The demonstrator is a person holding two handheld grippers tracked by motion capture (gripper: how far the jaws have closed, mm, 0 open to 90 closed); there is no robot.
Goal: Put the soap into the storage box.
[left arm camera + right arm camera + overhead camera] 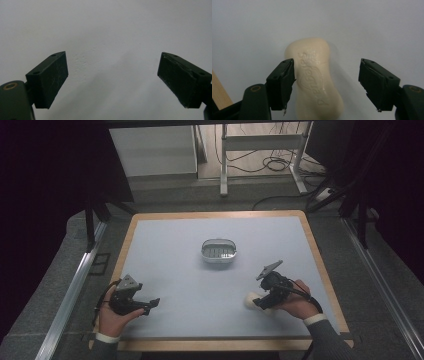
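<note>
The right gripper (325, 85) is spread wide over a cream soap (317, 77) lying flat on the mat (175, 265), its one jaw just beside the bar, the other apart; the left gripper (112, 80) gapes over bare mat; beyond both sits a grey dish (218, 251).

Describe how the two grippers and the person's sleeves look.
Both the left gripper and the right gripper are black, each with two blocky jaws, a grey three-cornered plate on top and a black cable. Brass-coloured fittings sit by the jaw bases. The sleeves are dark grey, with white cuffs.
</note>
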